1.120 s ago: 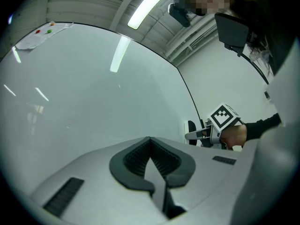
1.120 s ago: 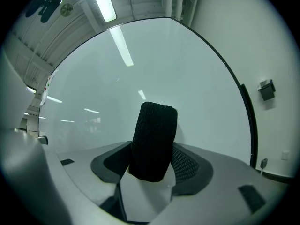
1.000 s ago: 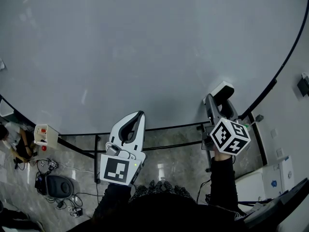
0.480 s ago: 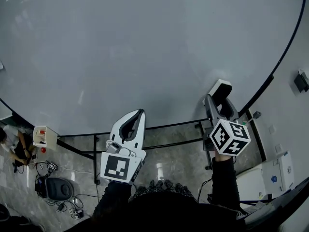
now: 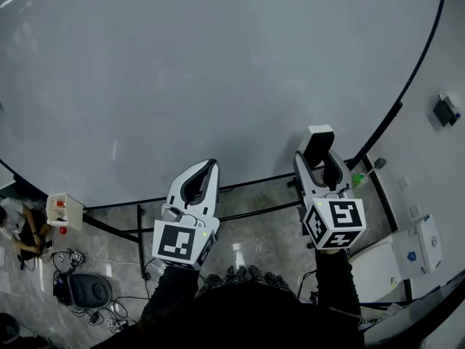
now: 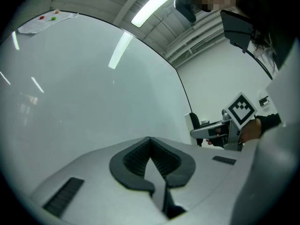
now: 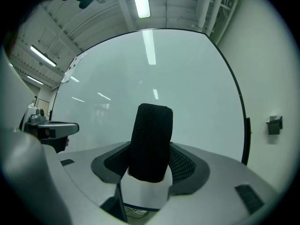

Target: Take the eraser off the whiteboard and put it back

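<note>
Wall box (image 5: 445, 110), blk floor bag (image 5: 80, 291), ceil. light (image 7: 140, 1)

No legible text, labels, brands or numbers on anything visible.

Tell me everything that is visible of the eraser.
The eraser is a rounded block: a black, felt-like pad on a white, plastic-looking body. It stands upright between the jaws of the right gripper, which are shut on its sides, near the lower right edge of the whiteboard. Whether it touches the board cannot be told.
</note>
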`<state>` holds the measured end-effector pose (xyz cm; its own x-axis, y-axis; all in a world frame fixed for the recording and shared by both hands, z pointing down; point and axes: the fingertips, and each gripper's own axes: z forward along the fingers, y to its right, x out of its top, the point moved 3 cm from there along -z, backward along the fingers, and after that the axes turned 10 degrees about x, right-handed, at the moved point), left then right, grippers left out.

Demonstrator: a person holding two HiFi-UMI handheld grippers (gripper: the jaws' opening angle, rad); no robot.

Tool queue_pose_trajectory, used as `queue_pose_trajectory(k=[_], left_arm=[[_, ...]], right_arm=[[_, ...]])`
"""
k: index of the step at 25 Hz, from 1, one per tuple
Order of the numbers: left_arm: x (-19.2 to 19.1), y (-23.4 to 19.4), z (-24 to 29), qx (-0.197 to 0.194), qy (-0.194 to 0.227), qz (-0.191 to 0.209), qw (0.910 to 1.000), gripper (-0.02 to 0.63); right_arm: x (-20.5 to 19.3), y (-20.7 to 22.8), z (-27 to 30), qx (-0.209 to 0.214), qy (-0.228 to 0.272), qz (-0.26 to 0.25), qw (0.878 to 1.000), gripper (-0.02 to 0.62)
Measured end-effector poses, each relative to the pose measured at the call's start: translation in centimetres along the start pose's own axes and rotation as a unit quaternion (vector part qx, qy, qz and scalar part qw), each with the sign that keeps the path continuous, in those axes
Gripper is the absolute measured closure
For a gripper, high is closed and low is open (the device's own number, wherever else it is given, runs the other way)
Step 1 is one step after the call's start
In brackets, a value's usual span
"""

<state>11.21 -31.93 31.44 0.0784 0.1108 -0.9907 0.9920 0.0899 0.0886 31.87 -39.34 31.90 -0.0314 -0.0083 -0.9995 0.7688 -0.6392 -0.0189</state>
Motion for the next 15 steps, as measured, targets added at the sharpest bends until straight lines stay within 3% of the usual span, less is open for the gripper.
queue_pose_trajectory(k=[15], left_arm=[[-0.6,-0.5,0.7,-0.011,-0.007,-0.001,0.9999,0.6]], right_arm=[[0.3,-1.7,-2.0,-0.004,-0.005,-0.025,1.0,0.351]])
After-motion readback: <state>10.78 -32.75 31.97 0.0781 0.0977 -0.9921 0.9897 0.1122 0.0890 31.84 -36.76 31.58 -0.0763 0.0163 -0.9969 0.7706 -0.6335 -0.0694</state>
